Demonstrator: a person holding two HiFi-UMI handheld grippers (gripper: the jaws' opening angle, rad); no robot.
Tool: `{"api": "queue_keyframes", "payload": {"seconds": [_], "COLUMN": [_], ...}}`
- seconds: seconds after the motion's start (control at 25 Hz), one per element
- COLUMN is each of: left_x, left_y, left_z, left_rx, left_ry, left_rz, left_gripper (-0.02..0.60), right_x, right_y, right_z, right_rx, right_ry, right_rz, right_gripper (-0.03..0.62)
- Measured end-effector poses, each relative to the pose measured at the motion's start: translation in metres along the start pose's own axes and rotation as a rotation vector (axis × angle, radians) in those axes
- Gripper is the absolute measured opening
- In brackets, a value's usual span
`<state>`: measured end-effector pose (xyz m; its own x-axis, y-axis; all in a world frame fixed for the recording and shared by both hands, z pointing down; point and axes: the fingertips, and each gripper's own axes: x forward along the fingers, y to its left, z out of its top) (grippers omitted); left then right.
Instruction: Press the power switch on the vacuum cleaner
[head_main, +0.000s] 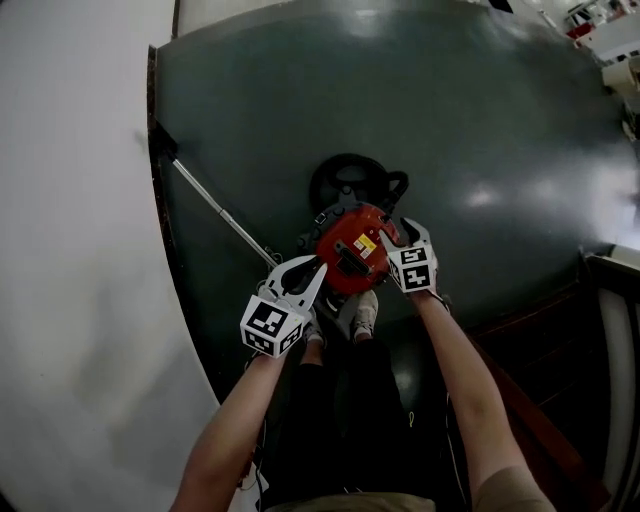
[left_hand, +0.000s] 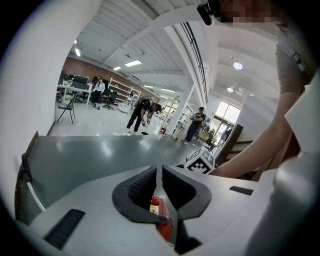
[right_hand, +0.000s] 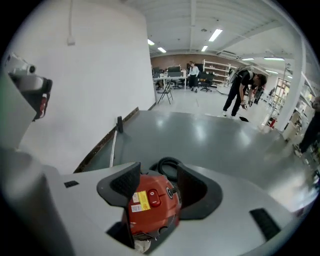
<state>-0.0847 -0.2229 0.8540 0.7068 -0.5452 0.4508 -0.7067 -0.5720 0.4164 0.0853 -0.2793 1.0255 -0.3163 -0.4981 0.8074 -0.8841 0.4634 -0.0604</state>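
Observation:
A red canister vacuum cleaner (head_main: 350, 255) stands on the grey floor just in front of my feet. Its black hose (head_main: 350, 180) is coiled behind it. In the right gripper view the red body (right_hand: 150, 202) shows from above, with a yellow label and a red rocker switch (right_hand: 153, 198) on top. My right gripper (head_main: 405, 228) hangs above the vacuum's right side. There it (right_hand: 157, 172) stands open, with wide jaws and nothing between them. My left gripper (head_main: 310, 272) is over the vacuum's left side. This one (left_hand: 159, 170) is shut and empty, its pads nearly touching.
A metal wand (head_main: 220, 215) runs from the vacuum to a floor nozzle (head_main: 160, 140) by the white wall (head_main: 70, 250) on the left. Dark wooden steps (head_main: 560, 330) lie at the right. My shoe (head_main: 365, 315) is close behind the vacuum. Several people stand far off in the hall.

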Motion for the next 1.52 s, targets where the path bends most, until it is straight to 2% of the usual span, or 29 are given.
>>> {"api": "queue_keyframes", "payload": {"seconds": [0.16, 0.24, 0.4, 0.6, 0.76, 0.92, 1.04, 1.2, 1.36, 1.52], "left_x": [-0.056, -0.089, -0.150, -0.210, -0.244, -0.267, -0.283, -0.297, -0.311, -0.331], "left_y": [-0.021, -0.032, -0.048, -0.076, -0.099, -0.131, -0.158, -0.193, -0.230, -0.265], "left_z": [0.055, 0.084, 0.143, 0.191, 0.222, 0.247, 0.257, 0.277, 0.301, 0.318], "left_rx": [0.034, 0.044, 0.066, 0.085, 0.068, 0.100, 0.127, 0.160, 0.224, 0.261], "left_ry": [-0.059, -0.096, -0.194, -0.283, -0.336, -0.325, -0.326, -0.363, -0.391, -0.454], "left_rz": [0.001, 0.008, 0.011, -0.004, -0.057, -0.127, -0.153, -0.143, -0.118, -0.099], "left_gripper": [0.025, 0.025, 0.025, 0.025, 0.025, 0.025, 0.025, 0.025, 0.025, 0.025], "right_x": [-0.094, -0.142, -0.227, -0.320, -0.377, -0.423, -0.456, -0.504, -0.558, -0.614], "right_y": [0.015, 0.024, 0.042, 0.072, 0.095, 0.122, 0.137, 0.139, 0.137, 0.137], "right_z": [0.060, 0.089, 0.151, 0.197, 0.219, 0.237, 0.241, 0.254, 0.268, 0.275], "right_rx": [0.132, 0.156, 0.128, 0.058, 0.017, -0.005, -0.014, -0.053, -0.076, -0.101], "right_ry": [-0.144, -0.213, -0.335, -0.422, -0.453, -0.472, -0.500, -0.561, -0.638, -0.716], "right_rz": [0.012, 0.014, 0.012, 0.020, 0.025, 0.053, 0.065, 0.066, 0.069, 0.077], "right_gripper": [0.235, 0.233, 0.233, 0.222, 0.216, 0.215, 0.213, 0.209, 0.206, 0.202]}}
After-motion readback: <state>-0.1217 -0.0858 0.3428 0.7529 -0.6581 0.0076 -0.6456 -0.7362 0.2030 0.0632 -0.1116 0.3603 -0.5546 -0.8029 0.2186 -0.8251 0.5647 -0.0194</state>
